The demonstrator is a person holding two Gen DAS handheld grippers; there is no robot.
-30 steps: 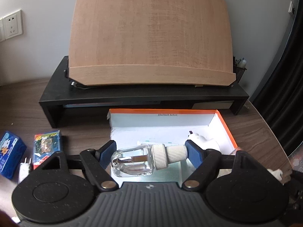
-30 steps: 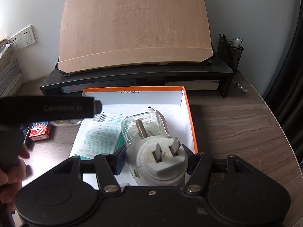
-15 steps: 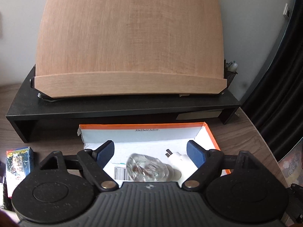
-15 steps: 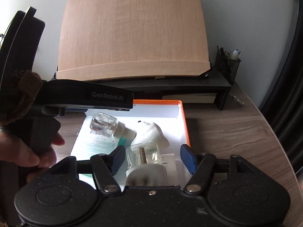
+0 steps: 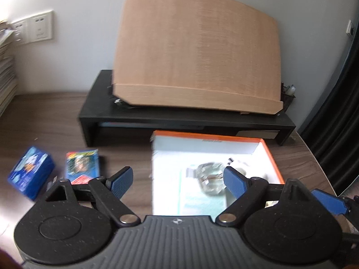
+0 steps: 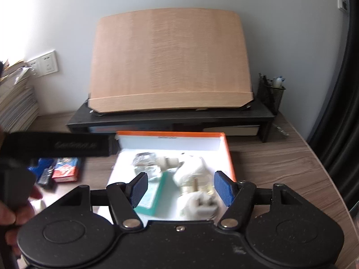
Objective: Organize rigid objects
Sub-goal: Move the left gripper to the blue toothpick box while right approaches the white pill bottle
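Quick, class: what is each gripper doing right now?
Left gripper: open, holding nothing.
Right gripper: open, holding nothing.

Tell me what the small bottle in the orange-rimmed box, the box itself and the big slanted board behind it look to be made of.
Small bottle: clear glass or hard plastic, see-through with bright glints; ribbed white cap, likely plastic.
Orange-rimmed box: probably cardboard, thin matte white walls with an orange edge.
Slanted board: light wood or veneer, fine grain, matte.

Black speckled claw (image 5: 177, 182), blue ribbed pads (image 5: 122, 181)
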